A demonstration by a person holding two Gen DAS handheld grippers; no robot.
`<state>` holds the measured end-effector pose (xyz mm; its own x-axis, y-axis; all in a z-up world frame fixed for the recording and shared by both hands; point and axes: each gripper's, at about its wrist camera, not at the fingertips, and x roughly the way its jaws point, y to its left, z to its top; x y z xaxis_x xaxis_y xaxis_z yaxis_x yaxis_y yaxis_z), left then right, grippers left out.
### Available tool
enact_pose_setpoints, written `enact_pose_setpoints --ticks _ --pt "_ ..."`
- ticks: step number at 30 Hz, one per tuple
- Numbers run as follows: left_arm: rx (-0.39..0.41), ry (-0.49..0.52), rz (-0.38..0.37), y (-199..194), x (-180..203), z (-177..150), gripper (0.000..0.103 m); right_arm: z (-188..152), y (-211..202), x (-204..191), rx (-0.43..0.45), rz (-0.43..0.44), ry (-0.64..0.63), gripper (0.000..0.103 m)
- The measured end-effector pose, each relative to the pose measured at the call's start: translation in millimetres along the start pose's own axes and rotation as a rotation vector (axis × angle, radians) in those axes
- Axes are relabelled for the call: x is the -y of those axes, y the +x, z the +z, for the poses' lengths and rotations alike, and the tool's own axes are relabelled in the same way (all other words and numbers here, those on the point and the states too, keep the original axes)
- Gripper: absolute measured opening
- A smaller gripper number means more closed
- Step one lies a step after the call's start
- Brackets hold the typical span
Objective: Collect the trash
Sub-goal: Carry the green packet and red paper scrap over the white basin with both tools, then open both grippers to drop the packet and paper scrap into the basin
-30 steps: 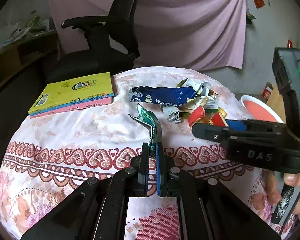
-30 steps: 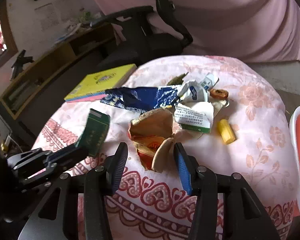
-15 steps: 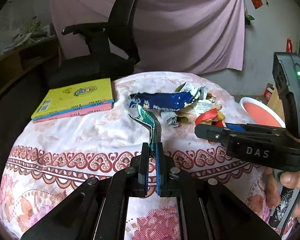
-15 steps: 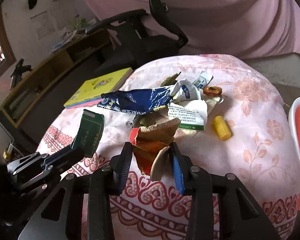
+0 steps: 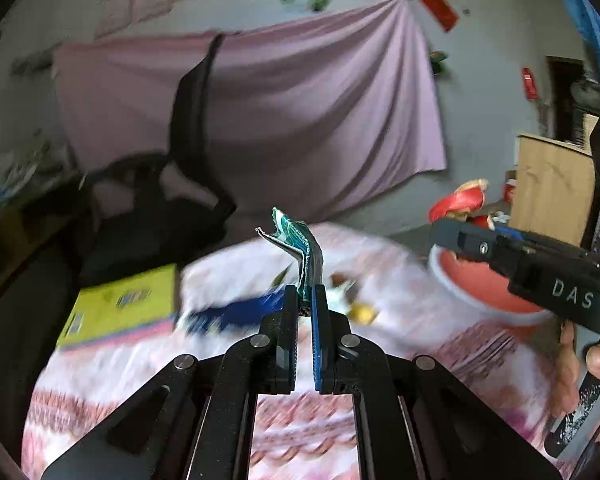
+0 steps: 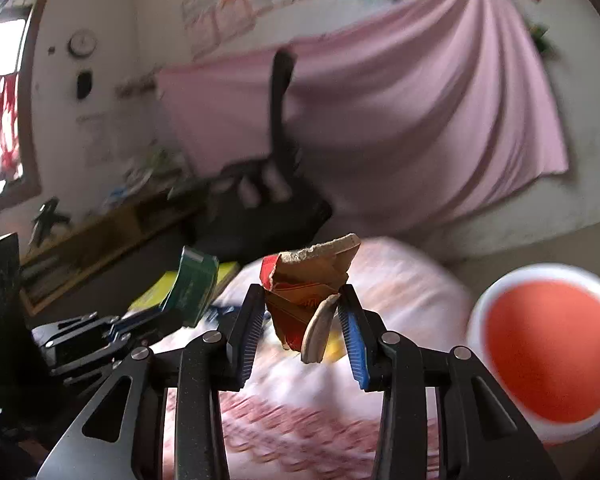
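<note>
Left hand-held gripper (image 5: 305,300) pinches a light, crumpled green wrapper (image 5: 300,240) by its edge; right hand-held gripper (image 6: 302,312) clamps stiff torn cardboard (image 6: 306,280).

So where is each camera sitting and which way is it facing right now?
Left wrist: on the left tongs, facing the pink curtain; they pinch a green wrapper; right tongs and a hand show.
Right wrist: on the right tongs, gripping torn red-brown cardboard; left tongs at left.
Shared: curtain, chair, red bin.
</note>
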<state>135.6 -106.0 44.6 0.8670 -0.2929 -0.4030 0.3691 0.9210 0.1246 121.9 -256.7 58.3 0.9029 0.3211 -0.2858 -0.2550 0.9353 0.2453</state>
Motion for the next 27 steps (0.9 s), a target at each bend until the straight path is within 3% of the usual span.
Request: enact_pose_setpoints --ticks 6,12,20,27 --pt "0.081 0.083 -0.093 12.0 52.2 30.0 0.004 11.6 -35.2 39.8 0.158 -0.205 -0.027 0.036" --pt "0.081 0.1 -0.202 40.5 91.7 43.9 0.004 3.0 -38.7 86.5 0.16 -0.363 0.013 0.037" --pt "-0.062 0.07 -0.341 94.4 135.4 53.2 0.004 -11.8 -42.5 143.5 0.075 -0.46 0.131 0.038" --pt "-0.206 0.007 -0.414 134.9 149.9 62.3 0.004 -24.4 -40.3 178.4 -0.004 -0.495 0.237 0.038"
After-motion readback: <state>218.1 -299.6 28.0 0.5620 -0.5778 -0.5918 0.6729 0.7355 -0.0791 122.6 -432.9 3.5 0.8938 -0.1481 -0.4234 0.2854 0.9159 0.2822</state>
